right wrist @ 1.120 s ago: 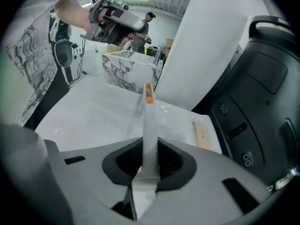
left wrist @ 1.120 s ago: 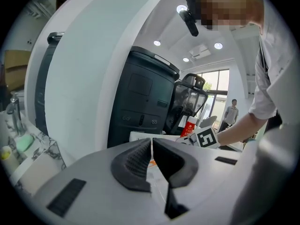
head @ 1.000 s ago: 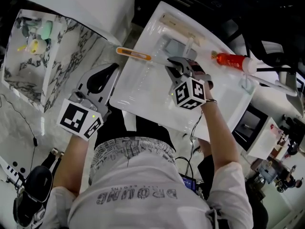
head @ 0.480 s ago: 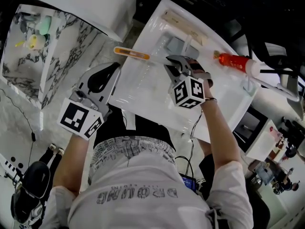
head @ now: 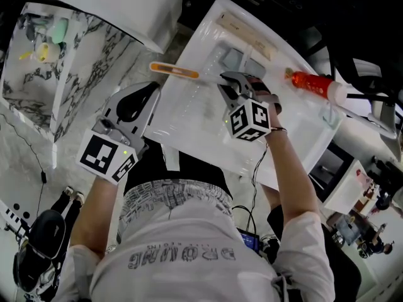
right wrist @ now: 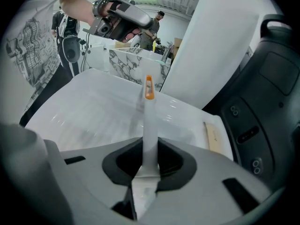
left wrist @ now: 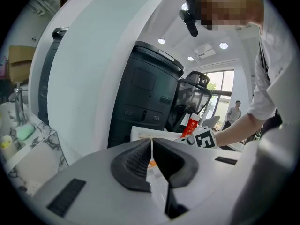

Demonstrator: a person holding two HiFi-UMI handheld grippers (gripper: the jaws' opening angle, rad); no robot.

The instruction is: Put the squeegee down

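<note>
Over the white tray: squeegee pinched in the right tongs, not yet set down.
Far left, a marble-patterned box with small green and yellow bits inside. Next, the left tongs just off the tray's left edge, jaws pressed together with nothing between. Then the squeegee's orange end poking out at the tray's upper-left edge, with the white handle running back into the right tongs and gripped tight between both pads; unclear whether resting on the tray or held just clear of it. Past the right tongs, a grey pad and a cream bar near the tray's far edge. Far right, a red bottle lying on its side by the rim.
</note>
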